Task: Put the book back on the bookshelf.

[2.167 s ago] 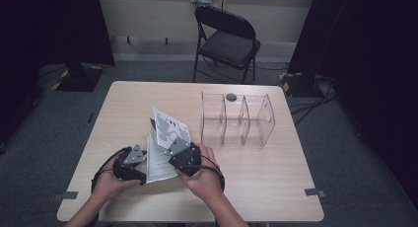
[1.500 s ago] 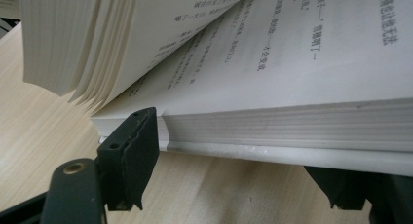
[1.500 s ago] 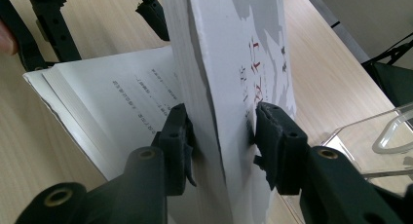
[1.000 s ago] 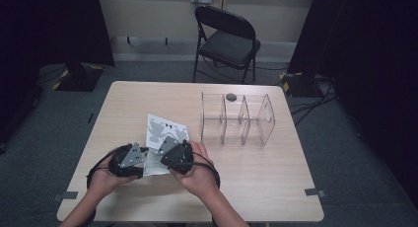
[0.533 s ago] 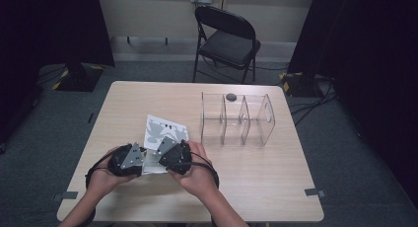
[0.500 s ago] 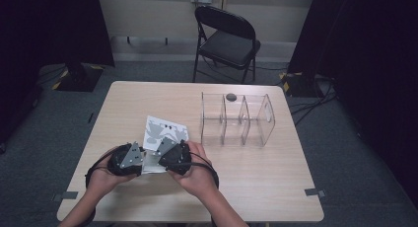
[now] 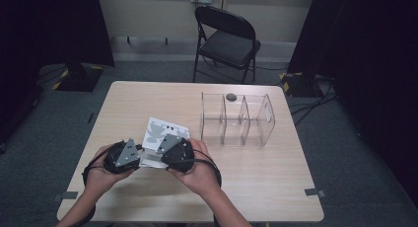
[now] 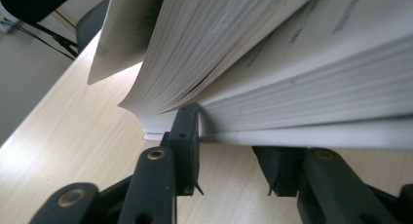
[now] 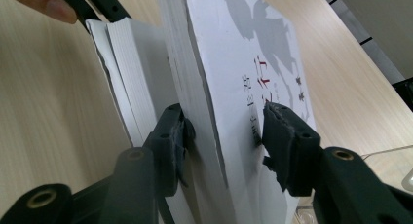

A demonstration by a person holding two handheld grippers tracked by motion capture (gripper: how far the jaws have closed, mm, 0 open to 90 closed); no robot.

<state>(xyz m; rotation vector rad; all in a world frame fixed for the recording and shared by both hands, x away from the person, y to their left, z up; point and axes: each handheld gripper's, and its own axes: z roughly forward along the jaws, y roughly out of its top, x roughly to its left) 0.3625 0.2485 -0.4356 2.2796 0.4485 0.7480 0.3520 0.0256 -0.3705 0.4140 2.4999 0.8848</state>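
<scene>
1. The pale wooden surface [image 7: 256, 182] carries a clear acrylic divided organiser [image 7: 236, 119] at centre right.
2. The thick white paperback book [image 7: 160, 138], earlier raised and tilted, now lies low at lower left, probably being opened.
3. Right tongs [image 9: 221, 136] grasp its cover-side pages; left tongs [image 8: 229, 158] straddle its lower pages, grip unclear.

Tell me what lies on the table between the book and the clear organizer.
Nothing visible. In the high view the book, held between the left gripper and right gripper, sits left of the organizer, and only bare table separates them. A small dark object rests at the organizer's far edge, off that path.
</scene>
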